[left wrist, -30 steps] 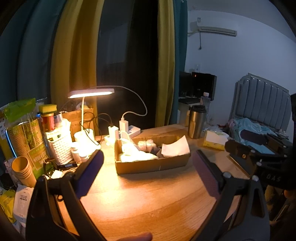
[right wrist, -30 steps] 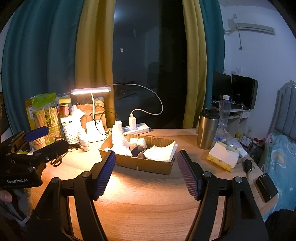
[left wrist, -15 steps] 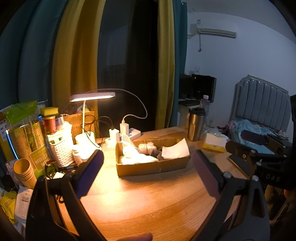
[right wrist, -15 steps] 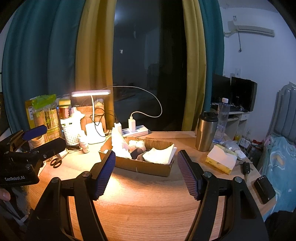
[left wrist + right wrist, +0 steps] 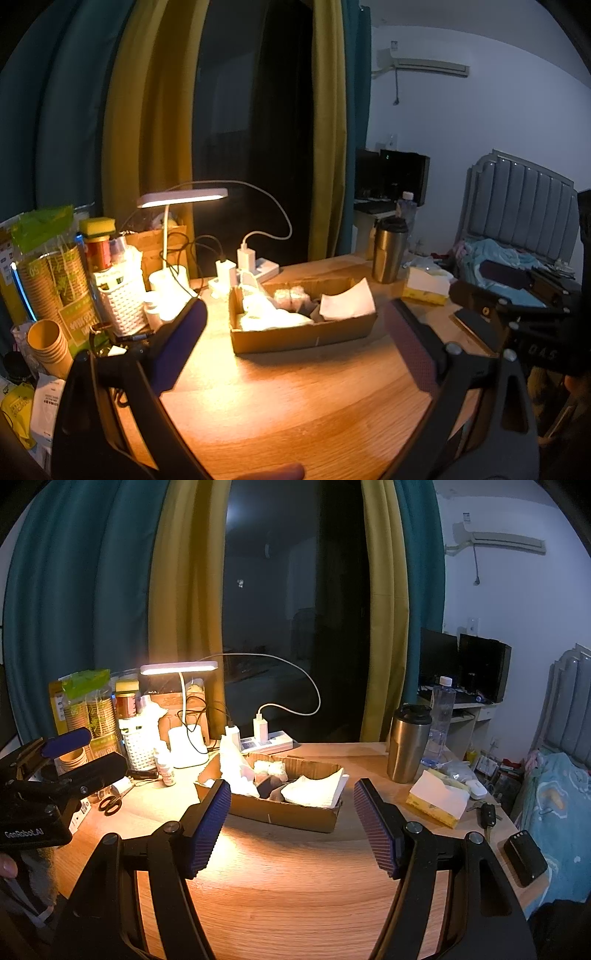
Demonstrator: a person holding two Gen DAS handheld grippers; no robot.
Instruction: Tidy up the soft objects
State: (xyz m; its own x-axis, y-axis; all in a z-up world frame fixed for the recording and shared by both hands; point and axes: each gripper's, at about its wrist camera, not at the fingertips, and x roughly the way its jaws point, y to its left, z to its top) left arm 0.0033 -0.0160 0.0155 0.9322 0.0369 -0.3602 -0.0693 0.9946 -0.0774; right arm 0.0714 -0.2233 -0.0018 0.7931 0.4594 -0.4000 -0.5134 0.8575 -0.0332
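A desk lamp (image 5: 178,667) throws a warm pool of light across the wooden table (image 5: 295,886) in a dim room; fisheye distortion bends the curtains (image 5: 147,129), corners vignette black, and shadowed clutter at far left perhaps blurs.

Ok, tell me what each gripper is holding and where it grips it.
Nothing. The left gripper and right gripper are both open and empty, short of the cardboard box.

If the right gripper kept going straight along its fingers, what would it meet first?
Most likely the near wall of the shallow cardboard box holding white tissues and soft items. The right gripper is open and empty, angled slightly down over the wooden table; depth is unclear, so it might touch bare tabletop first.
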